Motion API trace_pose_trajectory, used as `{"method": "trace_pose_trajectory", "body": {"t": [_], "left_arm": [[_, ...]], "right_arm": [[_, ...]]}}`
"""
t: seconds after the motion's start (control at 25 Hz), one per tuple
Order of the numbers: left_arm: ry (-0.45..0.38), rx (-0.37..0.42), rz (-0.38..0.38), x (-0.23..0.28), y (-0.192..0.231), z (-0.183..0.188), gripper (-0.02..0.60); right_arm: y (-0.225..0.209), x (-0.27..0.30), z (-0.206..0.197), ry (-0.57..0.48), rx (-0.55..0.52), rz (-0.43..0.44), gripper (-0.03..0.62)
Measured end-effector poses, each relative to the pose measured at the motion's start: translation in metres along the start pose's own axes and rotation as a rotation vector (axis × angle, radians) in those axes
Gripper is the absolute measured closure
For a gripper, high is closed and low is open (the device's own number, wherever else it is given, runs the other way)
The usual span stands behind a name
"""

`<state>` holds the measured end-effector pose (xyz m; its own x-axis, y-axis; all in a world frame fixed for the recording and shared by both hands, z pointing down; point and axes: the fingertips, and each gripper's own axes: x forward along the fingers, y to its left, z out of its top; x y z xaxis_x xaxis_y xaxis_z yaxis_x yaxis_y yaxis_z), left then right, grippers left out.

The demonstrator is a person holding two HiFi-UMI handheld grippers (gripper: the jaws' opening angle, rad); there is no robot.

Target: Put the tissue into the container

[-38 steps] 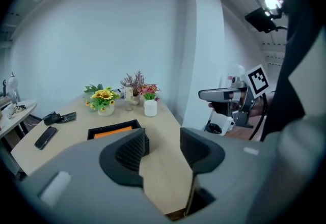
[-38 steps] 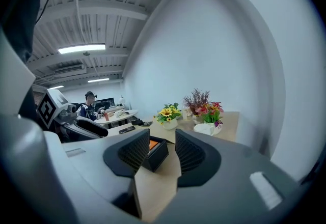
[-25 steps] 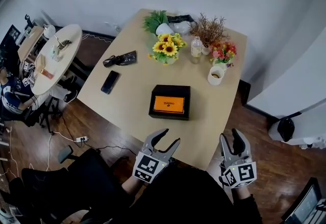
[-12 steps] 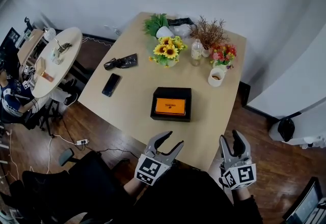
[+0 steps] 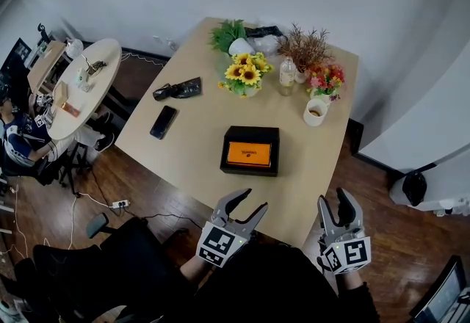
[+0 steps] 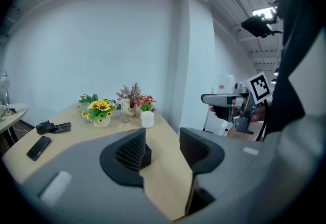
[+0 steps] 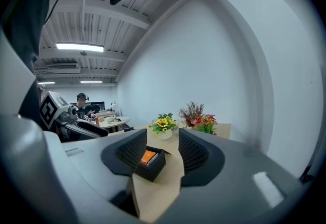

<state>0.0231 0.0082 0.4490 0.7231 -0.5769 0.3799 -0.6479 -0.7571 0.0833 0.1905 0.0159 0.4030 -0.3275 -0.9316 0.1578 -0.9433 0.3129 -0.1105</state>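
A black open box (image 5: 250, 150) sits near the middle of the tan table (image 5: 198, 145), with a flat orange pack (image 5: 249, 153) lying inside it. Both grippers hover at the table's near edge, short of the box. My left gripper (image 5: 248, 204) is open with nothing between its fingers; in its own view the left gripper (image 6: 162, 146) partly hides the box (image 6: 146, 152) behind its left finger. My right gripper (image 5: 334, 200) is also open and empty. The right gripper view looks past the gripper (image 7: 162, 154) onto the box (image 7: 153, 166) and the orange pack (image 7: 148, 157).
At the table's far side stand a sunflower pot (image 5: 247, 75), a clear bottle (image 5: 287, 75), dried and pink flowers (image 5: 323, 78) and a white mug (image 5: 315, 111). A phone (image 5: 163, 122) and a black pouch (image 5: 178, 88) lie at the left. A round side table (image 5: 76, 86) stands further left.
The head view has shifted slightly, so the table sits a little lower and to the right. Both grippers stay at the near edge, almost unmoved and empty.
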Motion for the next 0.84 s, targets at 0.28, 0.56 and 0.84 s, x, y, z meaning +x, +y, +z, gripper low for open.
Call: {"method": "trace_pose_trajectory", "body": {"t": [0.28,0.56,0.84], "left_arm": [[-0.001,-0.009,0.002,0.002,0.002,0.000,0.388],[0.004,-0.018,0.010,0.004,0.005,-0.003,0.388],[0.012,-0.018,0.016,0.006,0.007,-0.004,0.388]], "right_arm": [[-0.001,0.003,-0.002,0.008,0.007,0.000,0.408],[-0.003,0.008,-0.004,0.016,0.005,0.007,0.408],[-0.001,0.014,-0.003,0.015,-0.001,0.021,0.408]]}}
